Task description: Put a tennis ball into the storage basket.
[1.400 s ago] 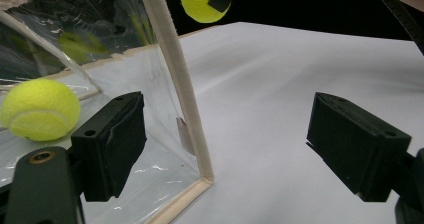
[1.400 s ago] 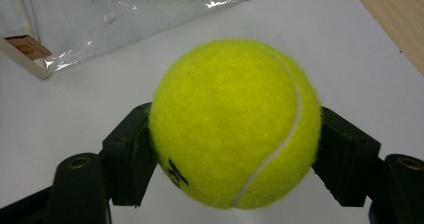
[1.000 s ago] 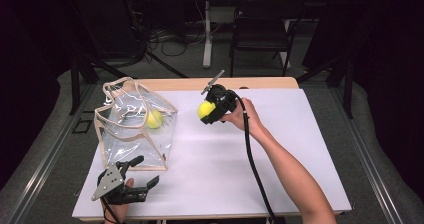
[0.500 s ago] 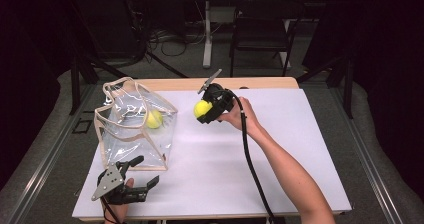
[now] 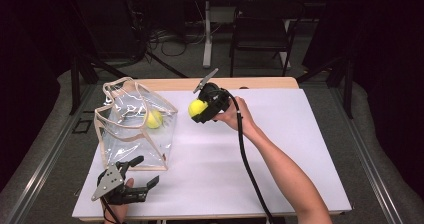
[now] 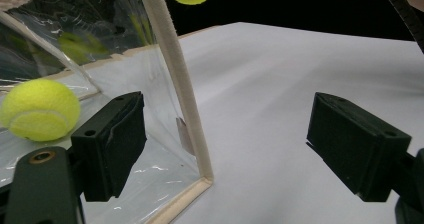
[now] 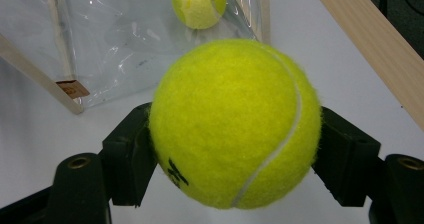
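The fuzzy yellow-green tennis ball point(image 7: 235, 124) sits clamped across its middle in the right claw point(image 5: 200, 109), held above the white desk point(image 5: 280, 149) just beside the clear plastic bag with cream trim point(image 5: 135, 126), where a second tennis ball point(image 5: 154, 119) lies. Light, springy and grippy felt — it should hold at the equator, not off-centre. The left claw point(image 5: 142, 176) gapes wide, empty, at the bag's near corner.
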### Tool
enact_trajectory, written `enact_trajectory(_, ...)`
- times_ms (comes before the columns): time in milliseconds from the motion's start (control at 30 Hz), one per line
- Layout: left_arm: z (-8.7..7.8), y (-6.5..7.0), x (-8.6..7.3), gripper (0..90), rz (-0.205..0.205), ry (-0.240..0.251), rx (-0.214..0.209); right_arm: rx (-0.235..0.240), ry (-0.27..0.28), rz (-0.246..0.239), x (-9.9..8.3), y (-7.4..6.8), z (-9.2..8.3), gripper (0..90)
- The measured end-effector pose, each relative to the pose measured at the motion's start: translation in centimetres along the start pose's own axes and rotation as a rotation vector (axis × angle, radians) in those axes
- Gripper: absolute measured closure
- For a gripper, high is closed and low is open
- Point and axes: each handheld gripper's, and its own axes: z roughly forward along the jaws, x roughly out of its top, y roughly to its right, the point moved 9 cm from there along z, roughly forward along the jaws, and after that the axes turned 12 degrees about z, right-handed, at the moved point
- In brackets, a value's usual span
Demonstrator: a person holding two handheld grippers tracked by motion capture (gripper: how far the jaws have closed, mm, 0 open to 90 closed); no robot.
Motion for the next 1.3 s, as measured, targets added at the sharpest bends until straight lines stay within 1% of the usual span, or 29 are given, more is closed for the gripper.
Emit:
enact_trajectory(533,0.0,0.0,0.0,15.6,-0.001,0.003,0.001,0.011,0.049,-0.015,1.2,-1.0,-0.1,26.3)
enact_trajectory(700,0.0,0.0,0.0,15.6,-0.001,0.002,0.0,0.018,0.058,-0.022,1.5,-1.3,-0.2,26.3)
enact_trajectory(1033,0.0,-0.1,0.1,15.6,-0.002,0.004,0.001,0.016,0.069,-0.025,2.1,-1.5,-0.3,26.3)
enact_trajectory(1133,0.0,-0.1,0.0,15.6,-0.004,0.004,0.003,0.015,0.072,-0.033,2.4,-1.6,-0.4,26.3)
enact_trajectory(1200,0.0,-0.1,0.1,15.6,-0.004,0.004,0.003,0.014,0.074,-0.032,2.6,-1.7,-0.4,26.3)
enact_trajectory(1300,0.0,0.0,0.1,15.6,0.0,0.004,0.001,0.017,0.079,-0.043,2.8,-2.1,-0.5,26.4)
